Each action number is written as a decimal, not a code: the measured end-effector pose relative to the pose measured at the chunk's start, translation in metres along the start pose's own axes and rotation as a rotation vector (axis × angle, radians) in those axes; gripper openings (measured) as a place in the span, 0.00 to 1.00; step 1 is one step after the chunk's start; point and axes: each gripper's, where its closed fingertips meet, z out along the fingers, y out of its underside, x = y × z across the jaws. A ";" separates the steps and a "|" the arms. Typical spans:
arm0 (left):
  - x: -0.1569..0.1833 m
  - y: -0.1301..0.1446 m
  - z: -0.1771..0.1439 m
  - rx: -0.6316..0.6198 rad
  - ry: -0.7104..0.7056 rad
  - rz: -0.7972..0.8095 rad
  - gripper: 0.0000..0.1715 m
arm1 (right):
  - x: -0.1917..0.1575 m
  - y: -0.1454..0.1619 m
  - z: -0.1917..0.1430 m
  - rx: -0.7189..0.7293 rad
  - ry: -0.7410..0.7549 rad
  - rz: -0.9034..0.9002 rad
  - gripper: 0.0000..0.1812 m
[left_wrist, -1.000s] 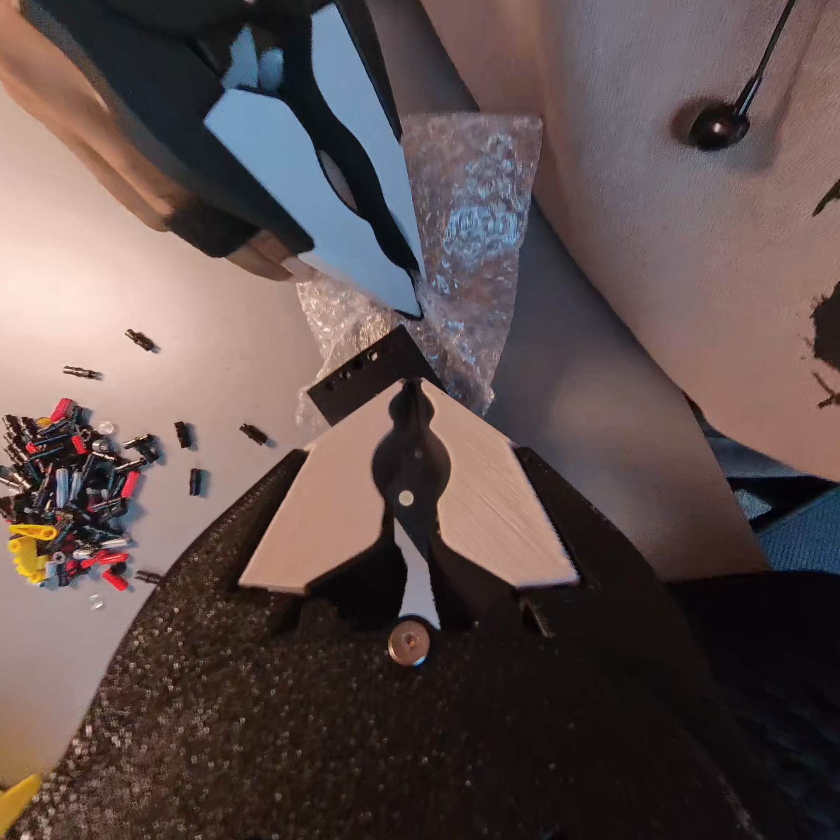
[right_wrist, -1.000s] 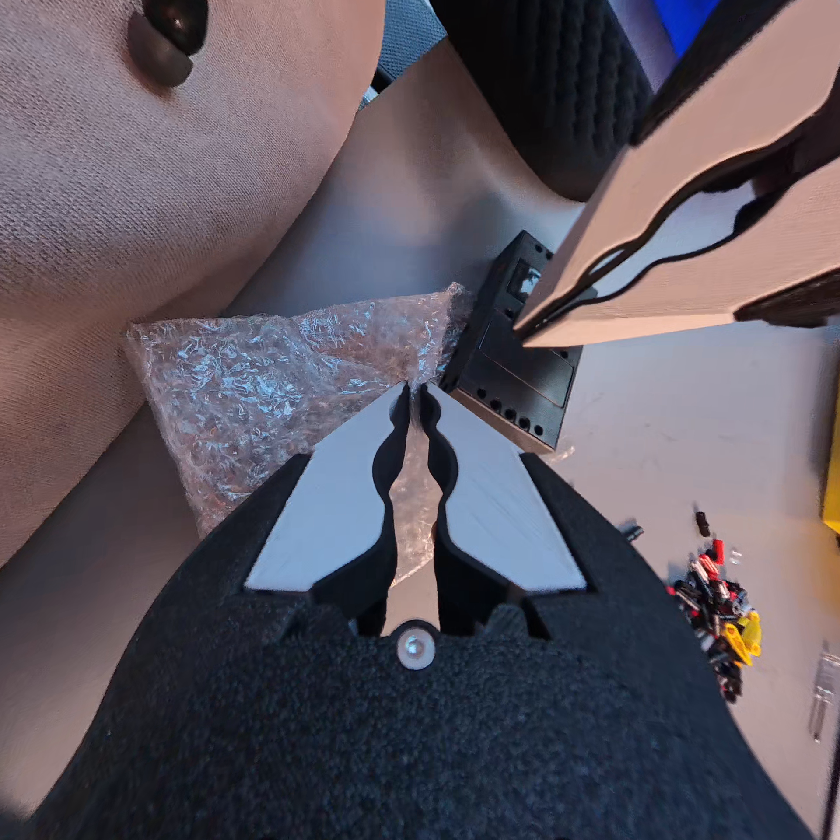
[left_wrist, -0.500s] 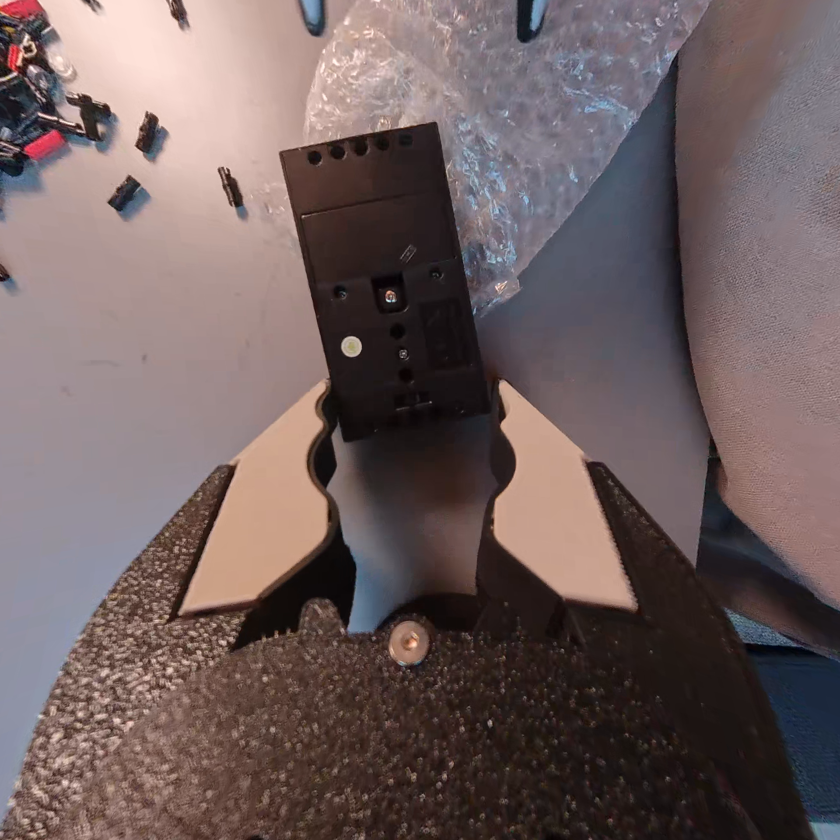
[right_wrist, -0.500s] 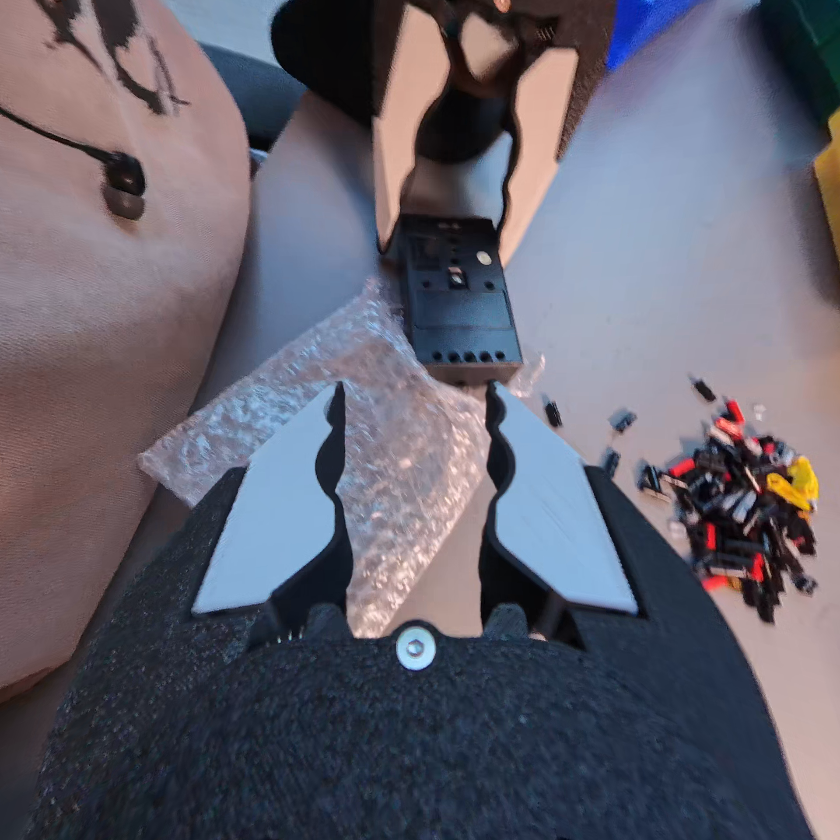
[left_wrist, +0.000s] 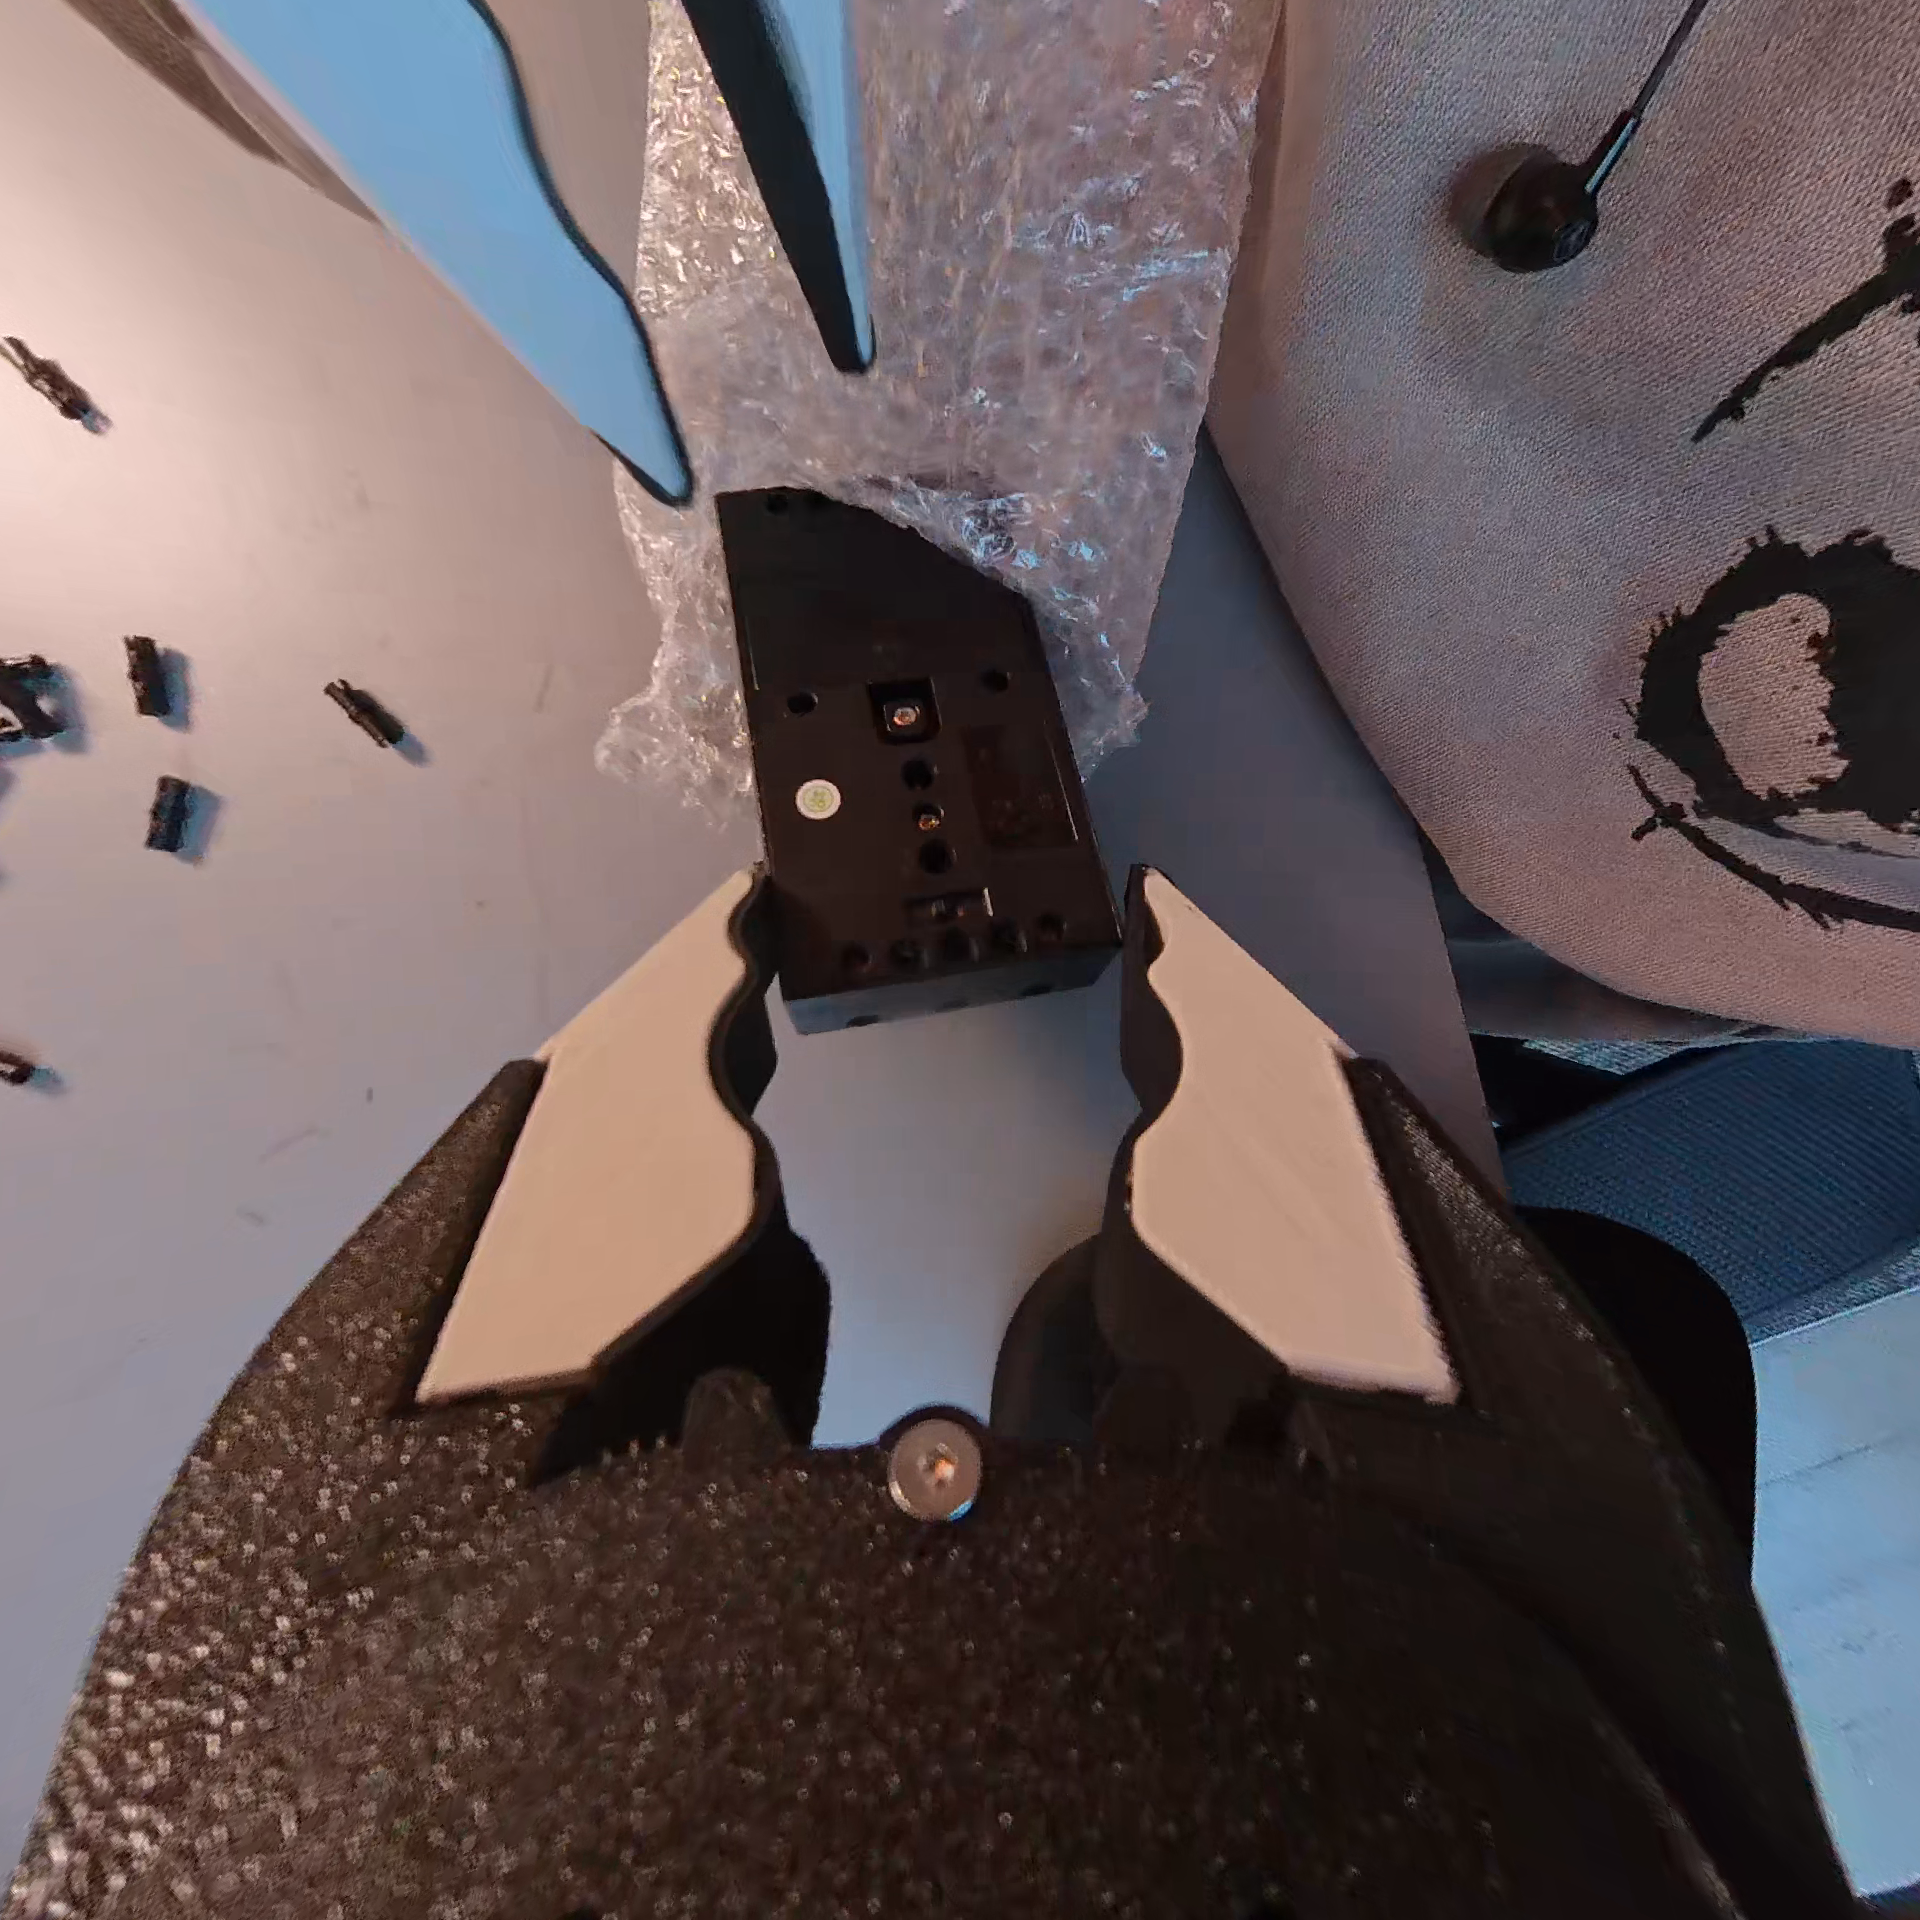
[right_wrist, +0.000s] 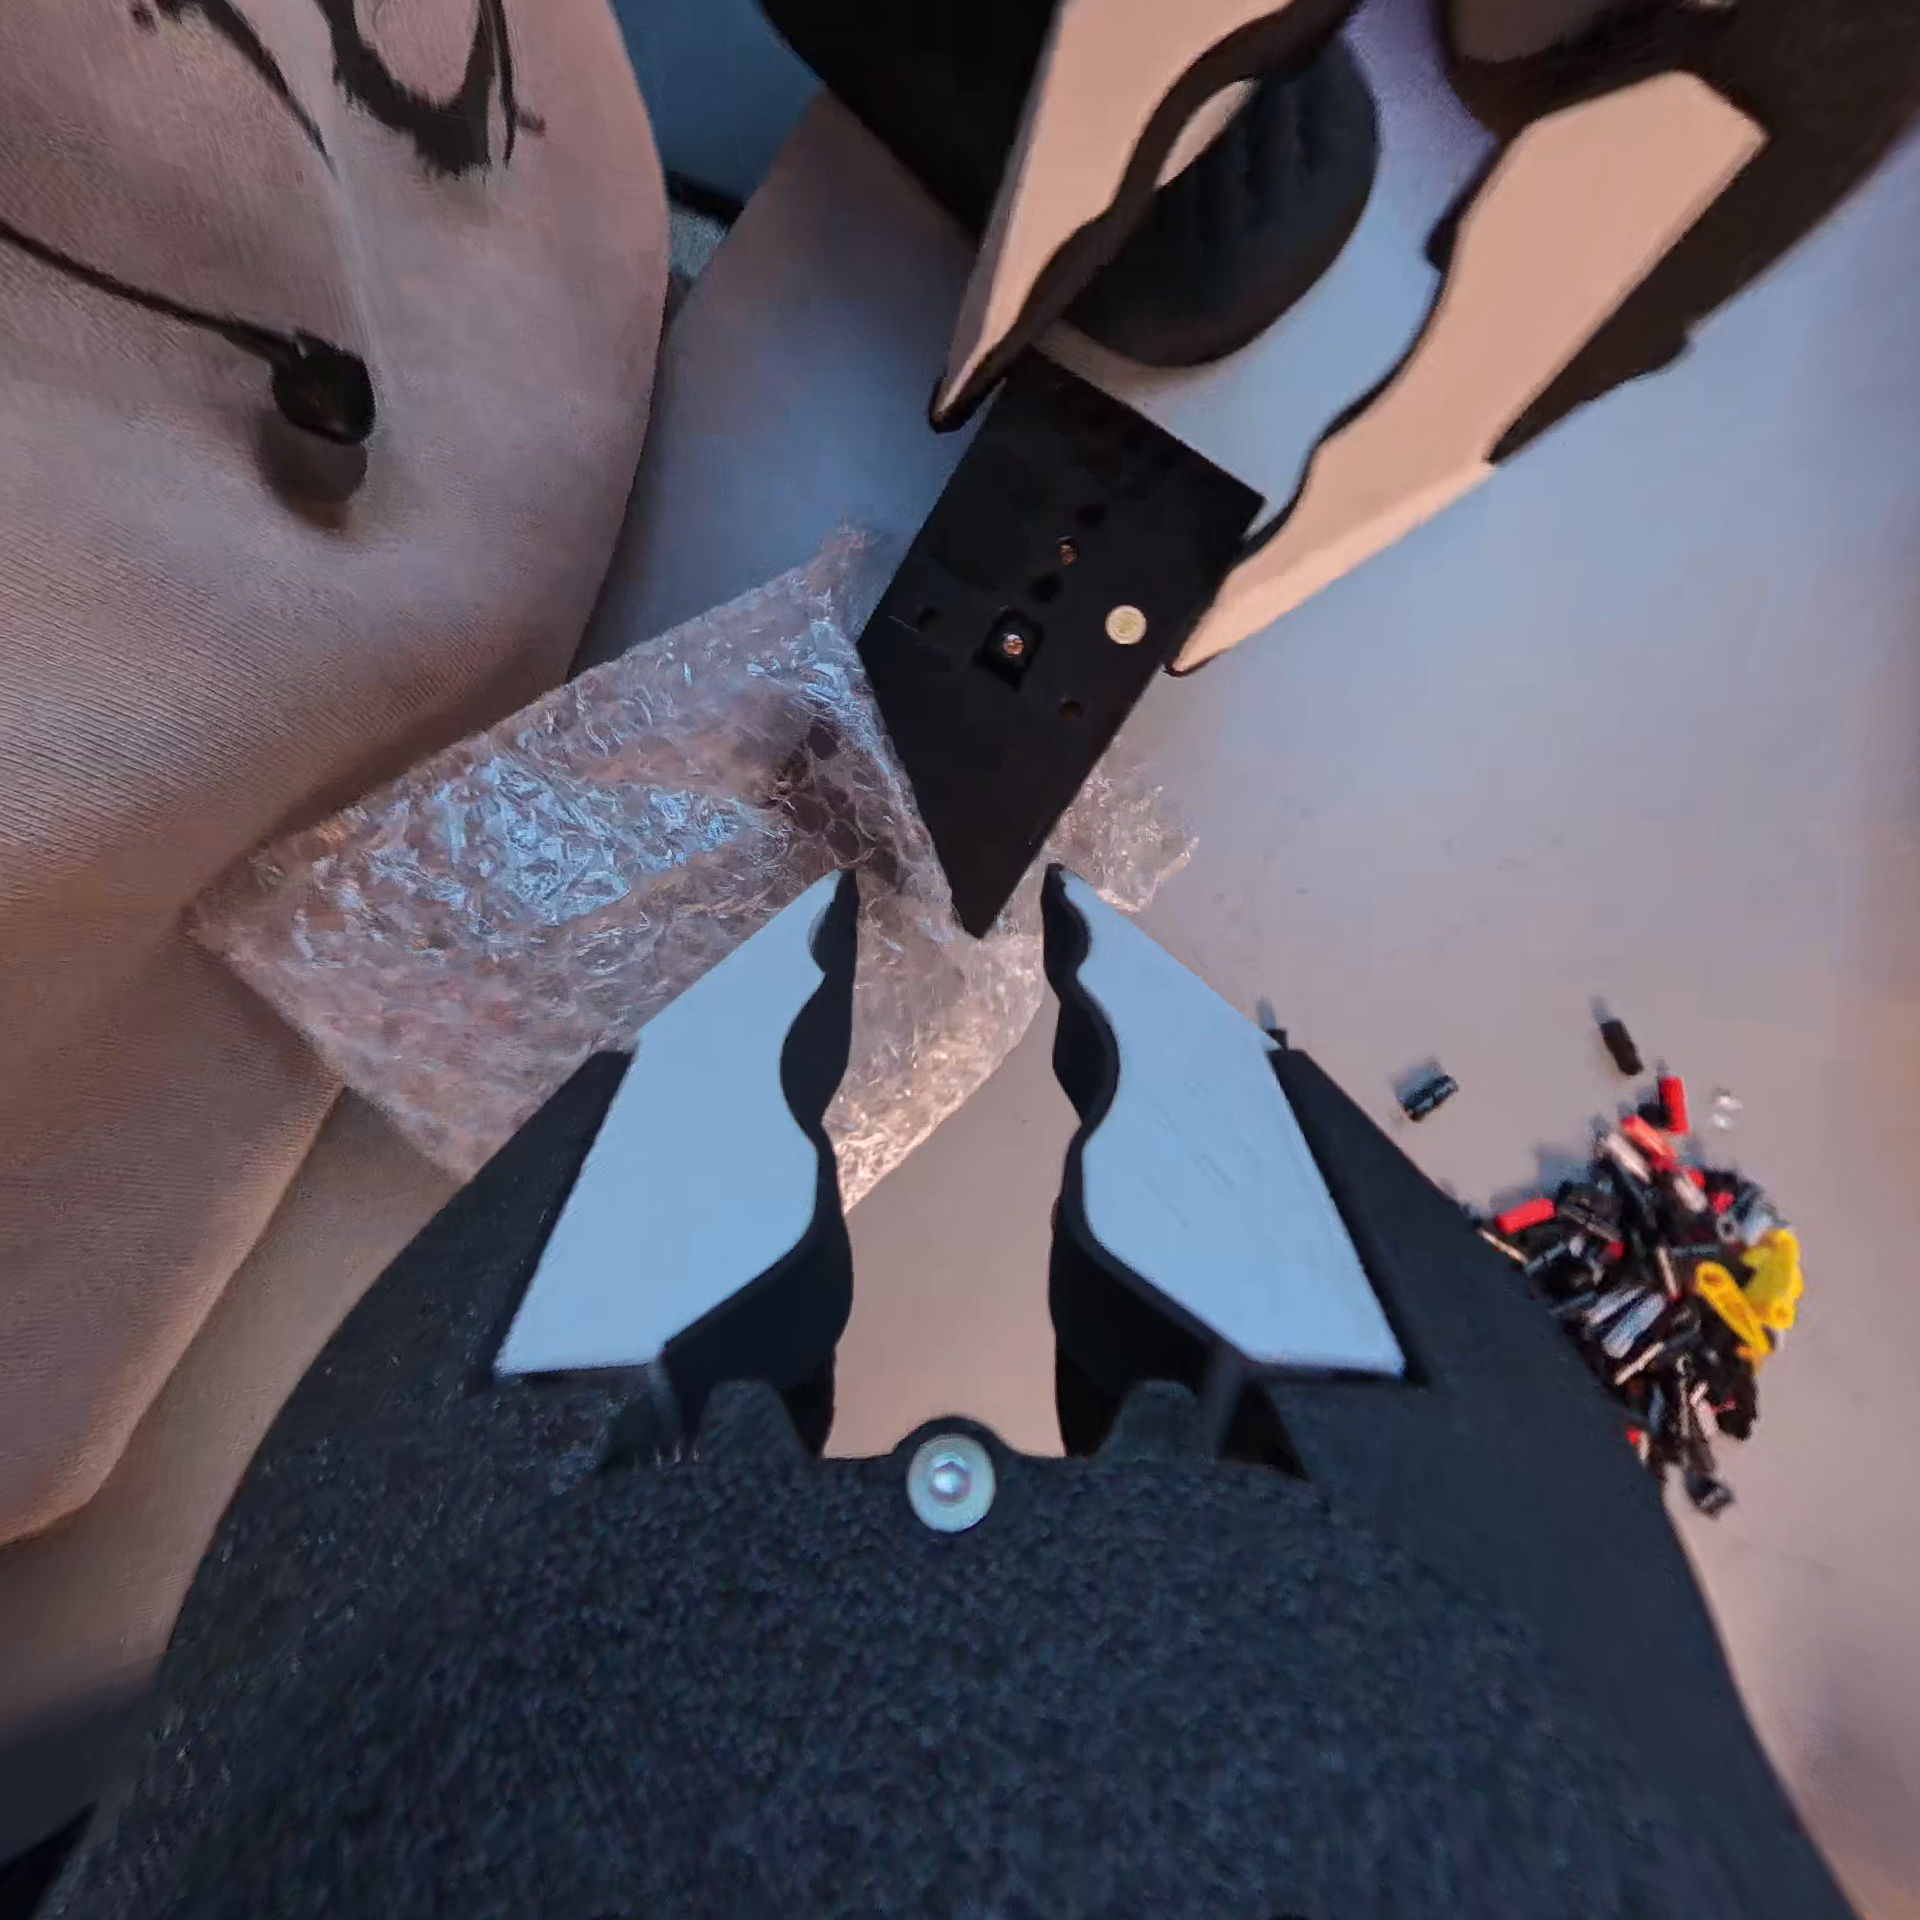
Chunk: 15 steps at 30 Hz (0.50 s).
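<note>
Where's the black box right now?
In the left wrist view the black box sits centre frame between the open left gripper's fingertips, its far end under the bubble wrap.

The pale grey counter (left_wrist: 312, 935) is scuffed in places. Off to one side of it lies a loose heap of small plastic parts (right_wrist: 1652, 1288), mostly black with some red and clear ones mixed in, and a few yellow pieces (right_wrist: 1756, 1288) at its outer edge. Several stray black pins (left_wrist: 364, 712) lie on their own between the heap and the middle of the counter, well apart from one another. Along the counter's near edge a person sits close, in a beige top (left_wrist: 1558, 623) with a brushy black print (left_wrist: 1766, 727). A thin black cord ending in a rounded black bead (left_wrist: 1527, 223) rests on the fabric. Below the top shows a strip of grey mesh seat (left_wrist: 1714, 1174).
</note>
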 end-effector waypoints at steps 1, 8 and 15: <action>-0.001 -0.001 0.001 0.011 0.015 0.001 0.38 | -0.005 0.002 0.007 -0.036 -0.027 -0.038 0.16; 0.013 -0.004 0.002 0.093 0.093 -0.021 0.38 | -0.007 -0.008 0.009 0.017 -0.029 -0.170 0.00; -0.003 -0.046 -0.002 0.345 0.038 -0.050 0.38 | 0.019 -0.029 0.004 0.079 0.207 -0.459 0.00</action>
